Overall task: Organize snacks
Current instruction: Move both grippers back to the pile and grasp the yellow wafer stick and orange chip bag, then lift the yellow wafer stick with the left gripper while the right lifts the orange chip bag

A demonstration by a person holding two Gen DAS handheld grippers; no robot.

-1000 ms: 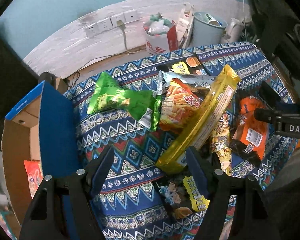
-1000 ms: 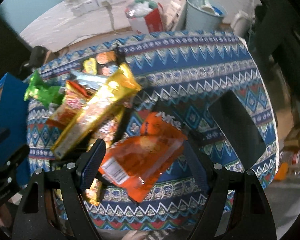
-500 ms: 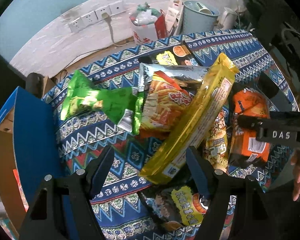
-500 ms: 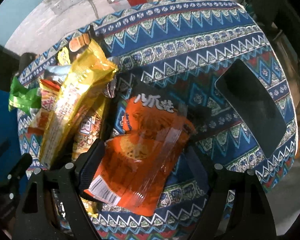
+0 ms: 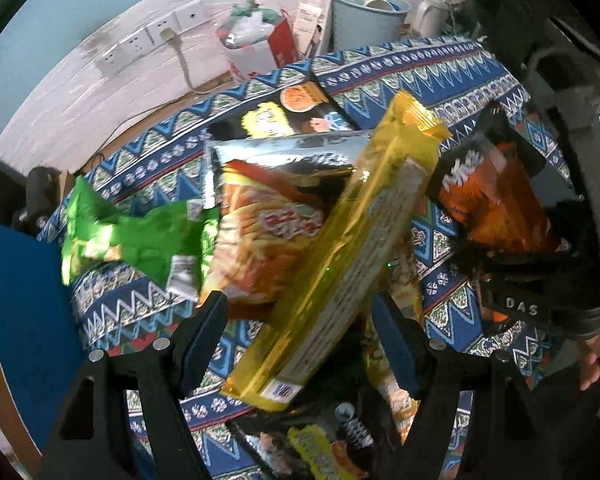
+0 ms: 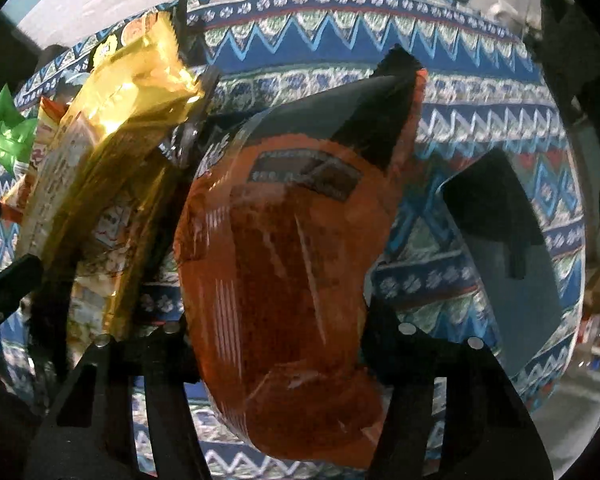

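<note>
Snack packs lie in a pile on the patterned cloth [image 5: 440, 76]. In the left wrist view my left gripper [image 5: 300, 344] is open, its jaws either side of the lower end of a long yellow pack [image 5: 352, 248]. Beside it lie a green bag [image 5: 140, 240], a red-orange chips bag [image 5: 272, 232] and a dark pack [image 5: 292, 116]. In the right wrist view my right gripper [image 6: 276, 344] is open astride the orange bag [image 6: 292, 248], which fills the gap between the jaws. That bag [image 5: 496, 204] also shows at the right of the left wrist view.
A blue cardboard box [image 5: 24, 300] stands at the cloth's left edge. A black flat object [image 6: 496, 204] lies on the cloth to the right. Behind the table are wall sockets [image 5: 148, 44], a red-white bag [image 5: 256, 48] and a pale bucket [image 5: 364, 16].
Both grippers have moved down and forward onto the pile. The yellow pack now lies between the left jaws and the orange bag fills the gap between the right jaws.
</note>
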